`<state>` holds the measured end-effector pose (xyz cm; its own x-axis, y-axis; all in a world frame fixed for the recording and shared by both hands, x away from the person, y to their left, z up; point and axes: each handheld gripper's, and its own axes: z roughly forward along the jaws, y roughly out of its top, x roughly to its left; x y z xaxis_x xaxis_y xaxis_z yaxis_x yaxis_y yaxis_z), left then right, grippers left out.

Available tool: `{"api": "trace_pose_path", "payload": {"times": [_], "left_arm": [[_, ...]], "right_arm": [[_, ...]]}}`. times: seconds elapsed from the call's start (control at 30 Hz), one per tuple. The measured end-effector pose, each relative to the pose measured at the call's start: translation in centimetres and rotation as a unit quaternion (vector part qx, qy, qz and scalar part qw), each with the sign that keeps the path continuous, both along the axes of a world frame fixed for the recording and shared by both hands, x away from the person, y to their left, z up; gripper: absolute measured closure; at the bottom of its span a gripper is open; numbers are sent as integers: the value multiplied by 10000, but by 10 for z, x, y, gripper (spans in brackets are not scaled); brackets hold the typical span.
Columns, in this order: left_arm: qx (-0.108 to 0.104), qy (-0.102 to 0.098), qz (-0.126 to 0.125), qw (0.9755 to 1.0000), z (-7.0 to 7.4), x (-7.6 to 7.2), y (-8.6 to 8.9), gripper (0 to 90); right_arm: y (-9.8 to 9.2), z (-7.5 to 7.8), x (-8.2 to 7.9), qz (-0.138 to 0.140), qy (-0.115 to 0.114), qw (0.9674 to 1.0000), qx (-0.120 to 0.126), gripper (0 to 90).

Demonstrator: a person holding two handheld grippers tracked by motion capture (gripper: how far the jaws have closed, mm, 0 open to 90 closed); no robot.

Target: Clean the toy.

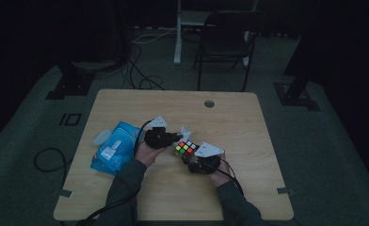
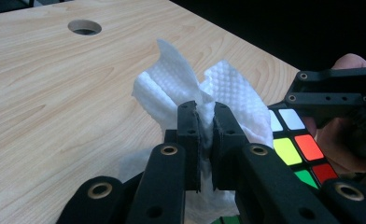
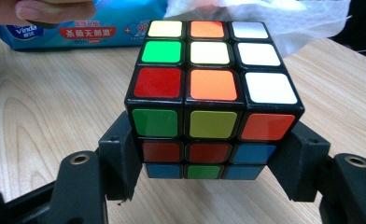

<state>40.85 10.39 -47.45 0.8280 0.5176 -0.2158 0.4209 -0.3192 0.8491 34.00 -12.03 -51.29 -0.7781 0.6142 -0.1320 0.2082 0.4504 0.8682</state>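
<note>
Now: right tongs (image 3: 209, 186) clamp the cube (image 3: 211, 98) just above the bench (image 1: 229, 188); left tongs (image 2: 207, 140) pinch a tissue (image 2: 181, 88) beside it. Wipe one face at a time, light pressure, cube kept square in the grip.

Both forearms are wearing dark grey-green sleeves reaching to the wrists. The left gripper (image 1: 166, 137) is showing a matt black body, a pale grey three-cornered plate on top and a black cable trailing towards the near table edge. The right gripper (image 1: 192, 162) is carrying the same grey plate and black cable. Close up, the black jaws are showing flat angular links, brass-coloured rivets and small screw holes.
</note>
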Motion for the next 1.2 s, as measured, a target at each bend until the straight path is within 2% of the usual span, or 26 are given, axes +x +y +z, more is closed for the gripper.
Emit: {"api": "trace_pose_path", "payload": {"times": [0.1, 0.8, 1.2], "left_arm": [[51, -19, -6, 10000, 0, -2, -1, 853], [-20, -71, 19, 10000, -6, -26, 12, 852], [35, -378, 124, 9992, -1, -40, 8, 851]], "right_arm": [[-2, 1, 1, -39, -4, 10000, 24, 345], [-10, 2, 6, -355, 9, 9993, 96, 344], [-14, 4, 6, -453, 10, 9988, 175, 344]]}}
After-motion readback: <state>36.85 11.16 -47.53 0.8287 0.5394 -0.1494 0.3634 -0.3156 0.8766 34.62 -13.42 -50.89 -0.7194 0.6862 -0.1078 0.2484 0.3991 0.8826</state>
